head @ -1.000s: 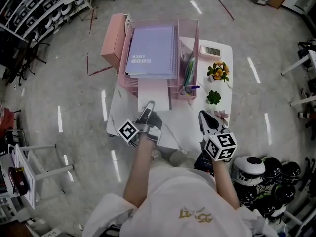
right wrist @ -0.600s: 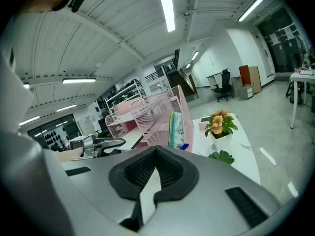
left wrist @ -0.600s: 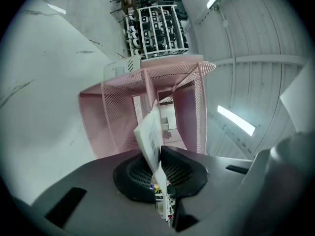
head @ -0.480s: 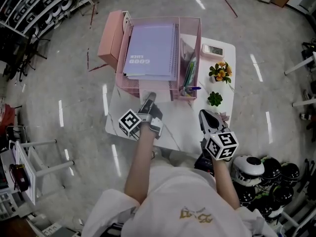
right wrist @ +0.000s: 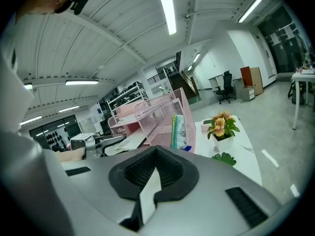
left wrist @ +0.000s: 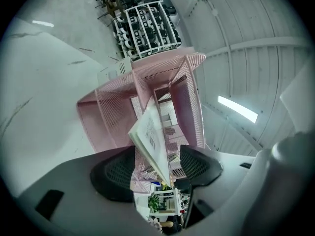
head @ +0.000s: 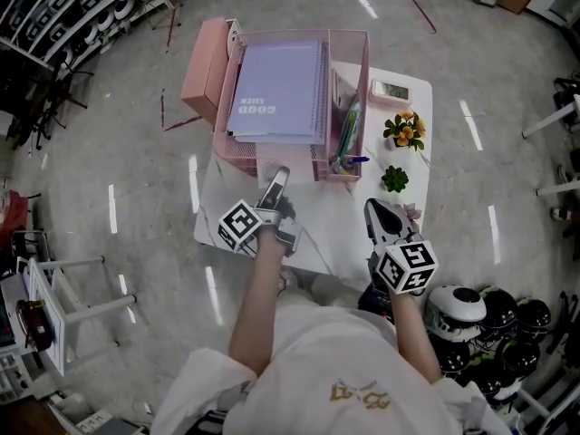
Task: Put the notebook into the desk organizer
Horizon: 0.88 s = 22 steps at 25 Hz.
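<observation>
A pale notebook [head: 275,165] lies partly inside the lower slot of the pink mesh desk organizer [head: 361,62] on the white table. In the left gripper view the notebook [left wrist: 150,132] stands edge-on between the jaws, with gaps on both sides of it. My left gripper [head: 279,181] is at the slot's mouth and its jaws are opening around the notebook's near end. A purple notebook [head: 276,84] rests on the organizer's top tray. My right gripper [head: 374,212] hovers over the table's near right part, shut and holding nothing [right wrist: 155,167].
The organizer's right compartment holds green pens [head: 347,134]. A small clock [head: 390,91], an orange flower pot [head: 401,131] and a green plant [head: 393,179] line the table's right side. A pink box [head: 205,69] stands left of the organizer. Helmets [head: 480,315] lie on the floor.
My left gripper has moved forward toward the organizer, and the pale notebook has slid deeper into the lower slot. The right gripper has stayed where it was.
</observation>
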### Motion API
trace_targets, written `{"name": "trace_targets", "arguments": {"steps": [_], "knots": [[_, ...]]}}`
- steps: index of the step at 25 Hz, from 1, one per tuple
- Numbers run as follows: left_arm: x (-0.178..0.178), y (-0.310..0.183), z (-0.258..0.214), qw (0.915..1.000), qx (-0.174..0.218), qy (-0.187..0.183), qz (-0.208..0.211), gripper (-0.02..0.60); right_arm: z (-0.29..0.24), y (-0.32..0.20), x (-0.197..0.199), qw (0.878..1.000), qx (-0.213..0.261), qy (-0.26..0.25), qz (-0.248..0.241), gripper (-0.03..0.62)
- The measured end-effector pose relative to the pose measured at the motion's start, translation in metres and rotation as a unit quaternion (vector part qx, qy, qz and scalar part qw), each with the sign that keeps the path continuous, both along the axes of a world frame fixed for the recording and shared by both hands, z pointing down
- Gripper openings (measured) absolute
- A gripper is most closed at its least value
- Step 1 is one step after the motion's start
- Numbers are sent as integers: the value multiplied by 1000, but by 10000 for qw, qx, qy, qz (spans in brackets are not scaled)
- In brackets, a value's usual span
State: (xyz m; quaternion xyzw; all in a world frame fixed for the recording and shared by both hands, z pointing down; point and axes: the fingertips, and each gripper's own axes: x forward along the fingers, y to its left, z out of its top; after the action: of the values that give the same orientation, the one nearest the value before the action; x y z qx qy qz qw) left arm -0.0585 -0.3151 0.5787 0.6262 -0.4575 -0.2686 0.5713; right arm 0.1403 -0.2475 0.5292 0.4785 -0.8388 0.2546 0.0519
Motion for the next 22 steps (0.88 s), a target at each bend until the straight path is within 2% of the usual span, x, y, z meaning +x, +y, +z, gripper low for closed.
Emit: {"name": "trace_targets", "arguments": {"steps": [3, 4, 6, 8, 11, 13, 18, 20, 22], "knots": [[-7, 17, 1, 9996, -2, -273, 62, 300, -1, 4, -1, 10000, 22, 60, 74, 9], [-11, 25, 1, 9987, 11, -496, 82, 293, -2, 6, -3, 9999, 38, 76, 96, 9], [-19, 40, 0, 9937, 88, -1109, 134, 221, -5, 11, -8, 9998, 80, 103, 137, 9], [-26, 55, -3, 9850, 203, -1694, 255, 162, -8, 16, -15, 9997, 117, 125, 172, 9], [-35, 72, -10, 9732, 372, -2229, 425, 87, -13, 25, -28, 9995, 164, 169, 189, 9], [-38, 78, -17, 9625, 550, -2593, 585, 21, -18, 32, -37, 9993, 235, 216, 181, 9], [-25, 91, -36, 9254, 960, -3403, 1362, 18, -29, 43, -50, 9984, 377, 324, 274, 9], [-22, 96, -46, 9157, 1146, -3559, 1474, 18, -35, 46, -54, 9979, 452, 347, 306, 9], [-20, 99, -55, 9107, 1292, -3615, 1524, 18, -41, 49, -56, 9973, 527, 366, 347, 9]]}}
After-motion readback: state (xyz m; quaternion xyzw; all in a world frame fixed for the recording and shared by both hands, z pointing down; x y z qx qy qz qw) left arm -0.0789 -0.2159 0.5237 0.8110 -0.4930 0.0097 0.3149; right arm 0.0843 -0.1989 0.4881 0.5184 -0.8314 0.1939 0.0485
